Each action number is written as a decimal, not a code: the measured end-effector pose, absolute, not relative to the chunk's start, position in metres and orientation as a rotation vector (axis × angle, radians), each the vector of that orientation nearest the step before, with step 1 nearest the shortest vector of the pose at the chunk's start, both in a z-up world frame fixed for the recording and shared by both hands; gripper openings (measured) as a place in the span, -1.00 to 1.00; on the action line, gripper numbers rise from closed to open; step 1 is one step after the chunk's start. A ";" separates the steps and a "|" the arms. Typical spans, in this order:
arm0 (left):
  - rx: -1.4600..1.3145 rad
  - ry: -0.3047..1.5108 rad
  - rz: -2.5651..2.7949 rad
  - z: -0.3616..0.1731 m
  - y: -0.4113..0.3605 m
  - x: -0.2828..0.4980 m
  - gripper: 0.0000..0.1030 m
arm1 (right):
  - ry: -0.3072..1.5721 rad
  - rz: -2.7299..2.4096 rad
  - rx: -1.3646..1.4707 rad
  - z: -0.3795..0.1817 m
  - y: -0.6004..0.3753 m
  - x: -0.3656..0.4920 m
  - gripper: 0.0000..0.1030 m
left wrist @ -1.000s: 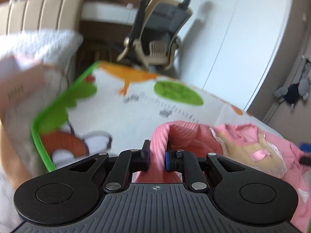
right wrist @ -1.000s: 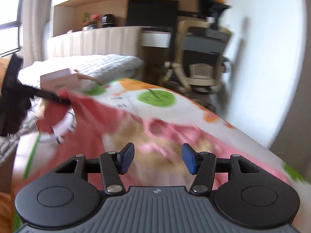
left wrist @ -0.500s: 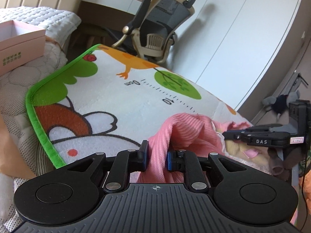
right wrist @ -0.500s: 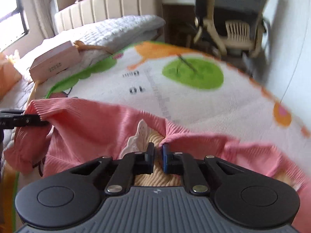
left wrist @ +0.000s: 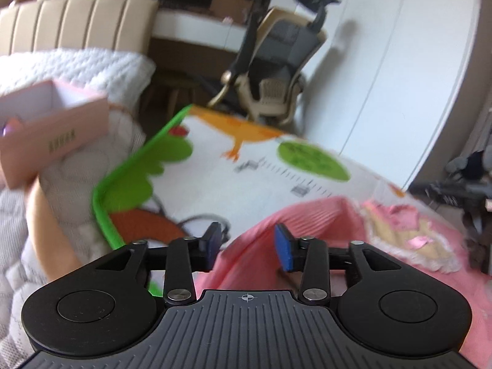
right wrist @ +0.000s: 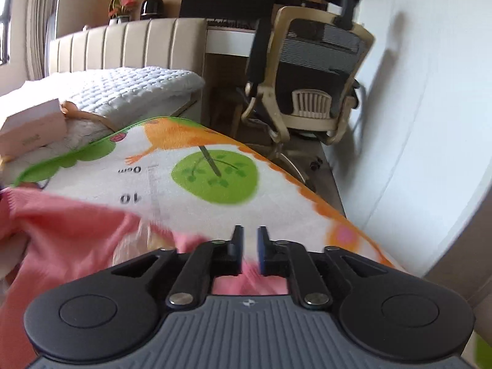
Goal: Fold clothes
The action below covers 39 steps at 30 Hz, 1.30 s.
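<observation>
The pink top (right wrist: 70,240) is looking smeared near the right gripper (right wrist: 247,246), whose body is hiding the cloth below. The pink box (left wrist: 46,132) is running off the left wrist picture's edge.

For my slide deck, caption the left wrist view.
Open left hand-held gripper above pink garment on cartoon play mat.

Soft daylight fills both views, brightest at the far left of the right gripper (right wrist: 247,246). Motion blur smears the pink garment (right wrist: 70,230) just ahead; fisheye edges bend and darken.
</observation>
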<state>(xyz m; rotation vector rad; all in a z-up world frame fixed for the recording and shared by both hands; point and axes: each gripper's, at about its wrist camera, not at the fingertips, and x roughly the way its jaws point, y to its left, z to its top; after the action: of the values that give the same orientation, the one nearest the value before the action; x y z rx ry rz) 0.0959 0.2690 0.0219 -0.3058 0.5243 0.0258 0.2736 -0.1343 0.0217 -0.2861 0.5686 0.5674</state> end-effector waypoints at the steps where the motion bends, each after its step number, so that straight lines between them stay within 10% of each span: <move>1: -0.308 0.510 -0.002 0.027 0.264 0.094 0.05 | 0.579 0.551 -0.293 0.022 -0.151 0.265 -0.45; 6: -0.332 0.512 -0.216 0.037 0.228 0.094 0.59 | 0.613 0.433 -0.402 0.007 -0.223 0.204 -0.02; 21: -0.479 0.691 -0.407 -0.011 0.173 0.138 0.81 | 0.745 0.266 0.309 -0.004 -0.340 0.160 -0.01; 28: -0.528 0.729 -0.405 -0.023 0.169 0.145 0.82 | 0.662 0.092 -0.113 -0.018 -0.323 0.164 0.37; 31: -0.543 0.749 -0.392 -0.028 0.172 0.144 0.83 | 0.631 0.072 -0.174 -0.023 -0.327 0.182 -0.58; 39: -0.548 0.726 -0.407 -0.033 0.174 0.141 0.87 | 0.290 -0.172 -0.294 0.060 -0.357 0.250 -0.72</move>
<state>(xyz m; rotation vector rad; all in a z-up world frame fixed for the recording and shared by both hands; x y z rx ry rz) 0.1409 0.1741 -0.0335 -0.5483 0.7259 -0.4067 0.2495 -0.3574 0.0605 -0.2944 0.2900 -0.1715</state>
